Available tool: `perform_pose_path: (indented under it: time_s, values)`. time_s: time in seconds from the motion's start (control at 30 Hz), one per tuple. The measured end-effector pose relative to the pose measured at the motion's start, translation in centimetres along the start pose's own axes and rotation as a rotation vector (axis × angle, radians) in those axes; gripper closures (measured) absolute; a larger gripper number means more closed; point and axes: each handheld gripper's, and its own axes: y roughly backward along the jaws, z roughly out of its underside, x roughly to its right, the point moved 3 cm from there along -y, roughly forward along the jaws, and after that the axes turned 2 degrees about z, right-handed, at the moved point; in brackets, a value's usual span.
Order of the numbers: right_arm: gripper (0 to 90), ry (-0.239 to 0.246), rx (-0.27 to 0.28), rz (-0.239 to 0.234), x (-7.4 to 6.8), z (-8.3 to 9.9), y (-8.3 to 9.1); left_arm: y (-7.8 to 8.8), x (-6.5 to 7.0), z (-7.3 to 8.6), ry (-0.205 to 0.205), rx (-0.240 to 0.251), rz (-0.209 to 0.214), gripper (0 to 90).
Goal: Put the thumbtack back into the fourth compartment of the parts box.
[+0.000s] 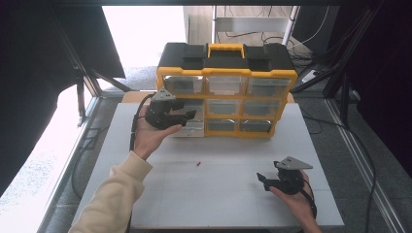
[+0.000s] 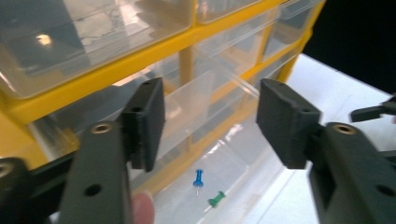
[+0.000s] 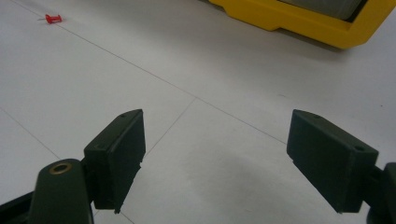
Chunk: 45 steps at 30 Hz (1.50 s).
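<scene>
white table (image 1: 218, 194) under dark frames, bright floor at the left. yellow organizer (image 1: 226, 90) upright at the far middle, black top, yellow handle, three rows of clear drawers. bottom-left drawer (image 1: 190, 127) pulled out toward the near side; seen in the left gripper view as a clear tray (image 2: 233, 158) with a blue pin (image 2: 199, 178) and a green pin (image 2: 216, 199) lying on its floor, close together, not touching. left gripper (image 1: 188, 116) raised off the table in a cream-sleeved hand, just above the open drawer and against the organizer's left front; jaws apart, nothing between the pads, the drawer and pins visible through the gap. left gripper in its own view (image 2: 210, 121) aimed down at the pulled-out tray. right gripper (image 1: 264, 181) low at the near right of the table, well apart from the organizer, held in the other hand; jaws wide apart and bare, white table showing between them (image 3: 215, 149). red pin (image 1: 198, 163) alone on the table, near the middle, between the two grippers and in front of the organizer; same red pin (image 3: 53, 18) far off at the upper left of the right gripper view.
</scene>
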Motion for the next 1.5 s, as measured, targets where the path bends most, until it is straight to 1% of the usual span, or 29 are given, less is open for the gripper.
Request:
perform_pose_path:
  time_s: [0.13,0.27,0.53,0.77,0.9,1.2,1.3,1.5]
  values:
    - [19.9,0.003,-0.002,0.003,0.0,0.0,0.0,1.0,0.4,0.1,0.005,0.029,0.050,36.0]
    - [19.9,0.003,-0.002,0.001,0.0,0.0,0.0,2.0,0.9,0.6,0.014,0.056,0.092,34.7]
    - [19.9,0.001,-0.003,0.003,-0.1,0.0,-0.1,3.4,1.7,2.3,0.015,0.082,0.120,34.5]
    - [19.8,0.002,-0.003,0.005,-0.1,0.0,0.0,4.3,2.5,3.6,0.004,0.074,0.131,35.2]
    - [19.8,0.001,-0.003,0.005,-0.1,0.0,0.0,4.3,2.9,4.5,-0.009,0.056,0.124,35.4]
    - [19.8,0.000,-0.006,0.006,-0.1,0.0,0.0,4.2,3.1,6.1,0.011,0.028,0.143,35.6]
    - [19.8,0.003,-0.008,0.008,0.0,0.0,-0.1,4.1,3.2,6.6,0.014,0.021,0.150,35.6]
    - [19.8,-0.009,-0.004,0.004,0.2,0.2,-0.1,3.6,3.3,7.4,0.015,0.002,0.159,35.7]
